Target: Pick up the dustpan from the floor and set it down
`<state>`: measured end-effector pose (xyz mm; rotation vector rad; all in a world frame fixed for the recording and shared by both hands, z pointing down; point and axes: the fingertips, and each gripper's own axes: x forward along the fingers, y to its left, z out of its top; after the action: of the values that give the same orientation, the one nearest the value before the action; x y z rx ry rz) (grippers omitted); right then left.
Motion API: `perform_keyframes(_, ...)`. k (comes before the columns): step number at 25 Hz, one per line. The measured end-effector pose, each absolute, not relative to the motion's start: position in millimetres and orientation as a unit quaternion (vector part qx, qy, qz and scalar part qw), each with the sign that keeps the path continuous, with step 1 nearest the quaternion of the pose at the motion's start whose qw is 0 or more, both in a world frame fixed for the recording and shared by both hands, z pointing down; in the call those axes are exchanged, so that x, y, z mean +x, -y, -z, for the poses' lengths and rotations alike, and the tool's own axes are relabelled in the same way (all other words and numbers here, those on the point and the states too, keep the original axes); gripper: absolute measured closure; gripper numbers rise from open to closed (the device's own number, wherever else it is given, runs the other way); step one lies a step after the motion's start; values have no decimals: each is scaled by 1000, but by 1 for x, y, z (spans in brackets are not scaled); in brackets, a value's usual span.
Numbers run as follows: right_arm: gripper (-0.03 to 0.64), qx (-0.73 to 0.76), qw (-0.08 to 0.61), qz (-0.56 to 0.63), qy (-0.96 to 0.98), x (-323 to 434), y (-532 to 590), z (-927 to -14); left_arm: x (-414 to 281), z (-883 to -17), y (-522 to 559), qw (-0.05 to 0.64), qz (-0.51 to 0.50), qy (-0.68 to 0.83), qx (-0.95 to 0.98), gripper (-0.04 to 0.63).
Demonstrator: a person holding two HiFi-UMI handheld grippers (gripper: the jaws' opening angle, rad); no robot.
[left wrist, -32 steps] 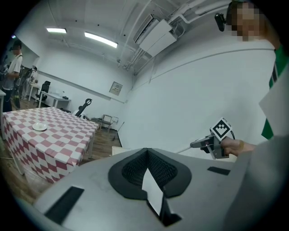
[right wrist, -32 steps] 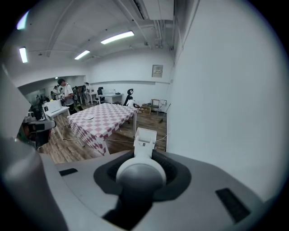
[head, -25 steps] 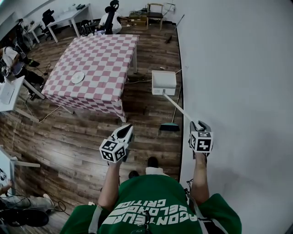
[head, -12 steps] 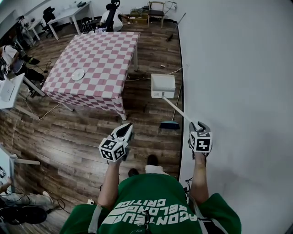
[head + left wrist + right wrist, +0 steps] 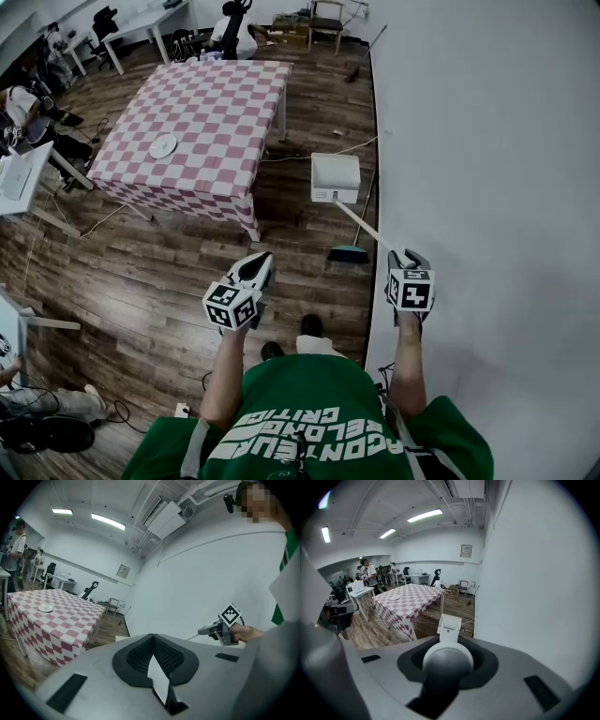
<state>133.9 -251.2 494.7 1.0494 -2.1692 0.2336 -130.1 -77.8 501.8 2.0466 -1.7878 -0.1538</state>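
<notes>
A person in a green printed shirt (image 5: 300, 422) stands on a brown wood-plank floor (image 5: 159, 281) beside a plain white wall (image 5: 487, 141), with a pair of hand-held tongs in each hand. The right tongs (image 5: 405, 255) are clamped on the long white handle (image 5: 361, 222) of a white box-shaped plastic dustpan (image 5: 335, 175). In the right gripper view the handle's rounded end fills the gap between the jaws, with both pads against it. The handle slants away from the person, and the dustpan sits at its far end, low by the floor. It lies between the wall and the near corner of a worktop draped in a pink-and-white checked cloth (image 5: 202, 112); whether the pan touches the planks cannot be told. A teal brush head (image 5: 348, 253) lies on the floor just beside the wall, under the line of the handle. A round white plate (image 5: 162, 145) rests on the worktop. The left tongs (image 5: 257, 266) are held out in front of the person, well apart from the dustpan, their jaws drawn together at the tips with nothing between them
</notes>
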Motion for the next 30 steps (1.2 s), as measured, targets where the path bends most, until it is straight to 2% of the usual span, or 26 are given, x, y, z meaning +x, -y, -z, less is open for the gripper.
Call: perform_keyframes(30, 505, 281, 461, -113, 834, 71, 282, -614, -170, -546, 57, 257, 47, 722, 641, 592)
